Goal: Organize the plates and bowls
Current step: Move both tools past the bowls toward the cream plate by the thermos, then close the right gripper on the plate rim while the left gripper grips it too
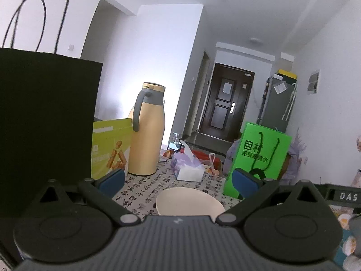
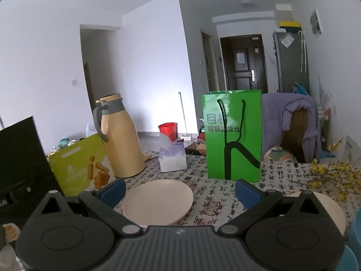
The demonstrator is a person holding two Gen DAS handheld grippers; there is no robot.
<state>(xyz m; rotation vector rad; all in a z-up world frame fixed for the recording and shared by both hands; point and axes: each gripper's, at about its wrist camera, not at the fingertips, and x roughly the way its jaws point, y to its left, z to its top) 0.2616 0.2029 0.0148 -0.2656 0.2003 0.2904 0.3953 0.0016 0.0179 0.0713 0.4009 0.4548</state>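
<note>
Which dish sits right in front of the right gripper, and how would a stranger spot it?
Start at the tall green paper bag standing on the calligraphy-print tablecloth. Nearer the camera and to its left lies a beige plate, between the open right gripper's blue fingers. It is flat and shallow, unlike the upright jug, boxes and bags around it.
</note>
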